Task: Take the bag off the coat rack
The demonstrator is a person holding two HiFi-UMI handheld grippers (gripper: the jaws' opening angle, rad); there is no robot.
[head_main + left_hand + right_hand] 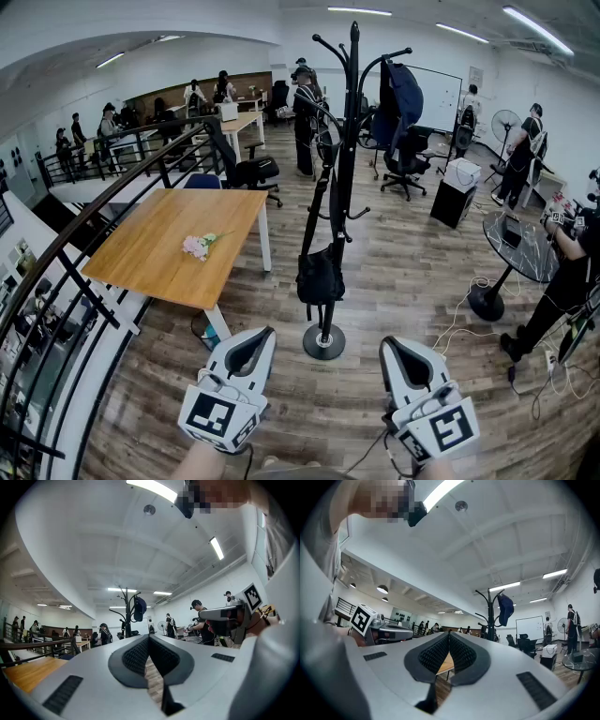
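The bag [321,274] is on the rack [349,141], so nothing of the task is done yet. It hangs low against the pole, a little above the round base [323,341], with its strap running up to a hook partway up the pole; which hook carries it is hard to tell from here. A blue jacket [403,98] hangs from an upper hook at the bag's 1 o'clock and is not part of your job. You are standing back from the rack, with the bag at your 12 o'clock and open floor [375,281] between you and the base. Your left gripper [258,336] sits at about 7 o'clock of the base and your right gripper [394,347] at about 4 o'clock, both well apart from the bag. In the left gripper view the fingers [136,656] are pressed together on nothing, and in the right gripper view the fingers [464,656] are likewise together and empty. A tabletop [150,253] with a small bunch of flowers [199,246] lies at your 10 o'clock, clear of the rack. What is left, by my reading, is everything: step in, part one set of fingers, take the strap or bag, and lift it off its hook.
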